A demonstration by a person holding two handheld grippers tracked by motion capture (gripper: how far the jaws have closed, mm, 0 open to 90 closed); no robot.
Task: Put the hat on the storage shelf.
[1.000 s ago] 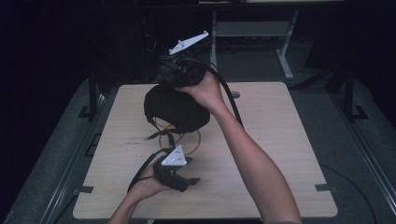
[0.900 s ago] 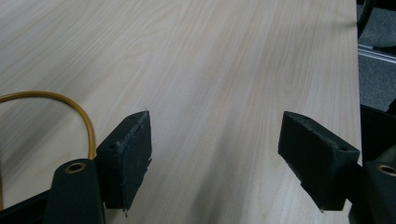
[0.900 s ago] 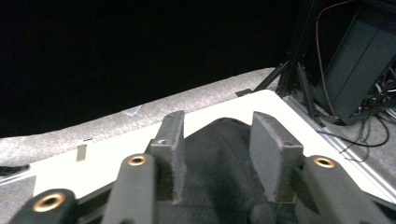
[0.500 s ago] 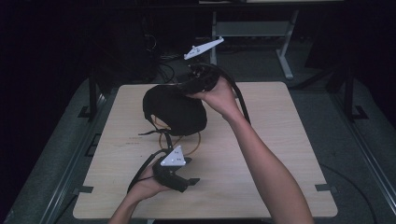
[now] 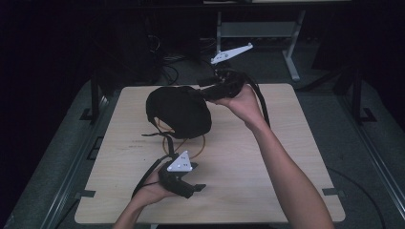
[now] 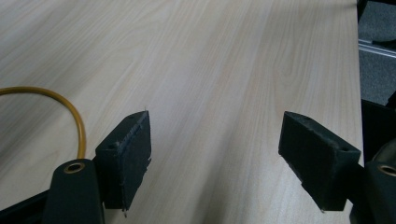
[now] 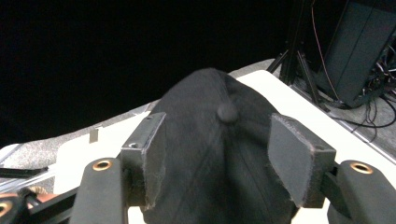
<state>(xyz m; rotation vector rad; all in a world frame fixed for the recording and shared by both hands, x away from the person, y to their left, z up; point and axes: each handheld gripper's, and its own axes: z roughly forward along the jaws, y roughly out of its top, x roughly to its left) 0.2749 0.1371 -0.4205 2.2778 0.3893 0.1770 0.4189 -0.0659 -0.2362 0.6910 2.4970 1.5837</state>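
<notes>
**One cap, two grippers, one tabletop**

On the pale wooden tabletop (image 5: pixel 286 157) we counted one black cap (image 5: pixel 179 110), lying towards the far left of the middle, its crown up and one round button at the top, seen in the right gripper view. One thin yellow cord loop (image 5: pixel 184 145) lay on the wood just in front of the cap, partly under its near edge; we also saw an arc of it in the left gripper view.

We held two grippers, one in each hand. Our right gripper (image 5: pixel 206 91) was at the cap's far right side. Its two fingers (image 7: pixel 149 154) had just been opening, and the cap's crown lay between them; the left pad lay against the cloth, while whether the right one touched it we could not tell, and the cap rested on the tabletop.

Our left gripper (image 5: pixel 199 188) rested near the front edge, well apart from the cap. Its two fingers (image 6: pixel 126 156) stood wide apart with bare wood between them, holding nothing. Each gripper carried one grey three-cornered plate.
</notes>
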